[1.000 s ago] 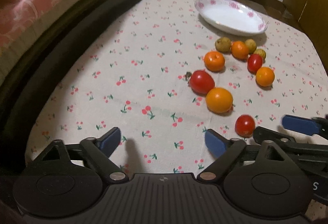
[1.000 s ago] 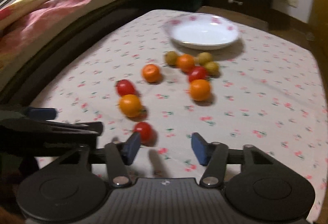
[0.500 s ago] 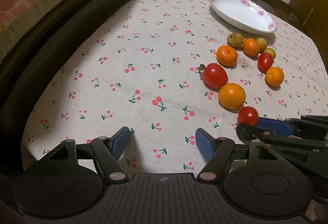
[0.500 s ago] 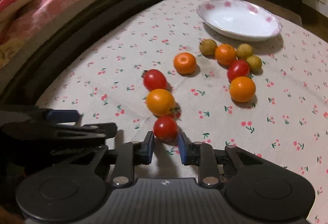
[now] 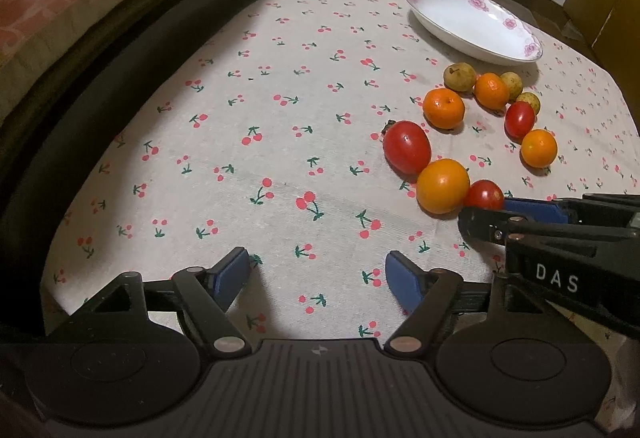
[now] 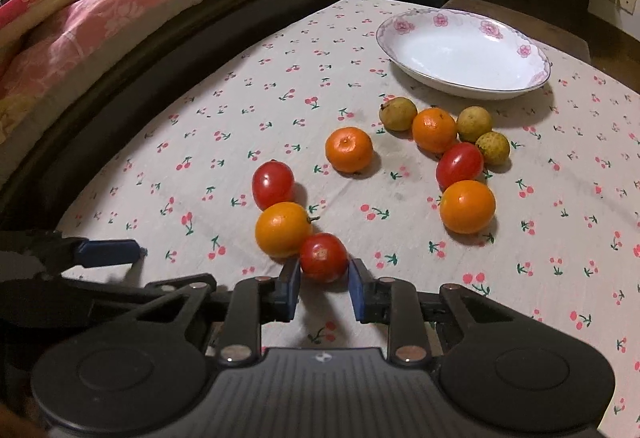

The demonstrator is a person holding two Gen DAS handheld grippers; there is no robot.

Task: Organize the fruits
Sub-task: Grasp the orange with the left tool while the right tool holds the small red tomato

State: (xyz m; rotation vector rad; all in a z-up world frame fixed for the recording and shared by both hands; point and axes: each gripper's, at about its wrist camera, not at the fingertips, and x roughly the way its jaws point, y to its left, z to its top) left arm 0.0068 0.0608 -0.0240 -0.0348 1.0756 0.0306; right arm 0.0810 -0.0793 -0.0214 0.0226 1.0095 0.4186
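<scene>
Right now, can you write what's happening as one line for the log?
right gripper: shut on small red tomato | left gripper: opening, nothing between | plate: empty

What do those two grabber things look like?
Both are black plastic. Each has two thin black arms with round silver pins at the joints, ending in blue pads. Behind them sit two big round black discs and a ribbed black middle with a tiny white logo. The left gripper and right gripper match. The right one's side, seen from the left camera, has white letters "DAS".
</scene>
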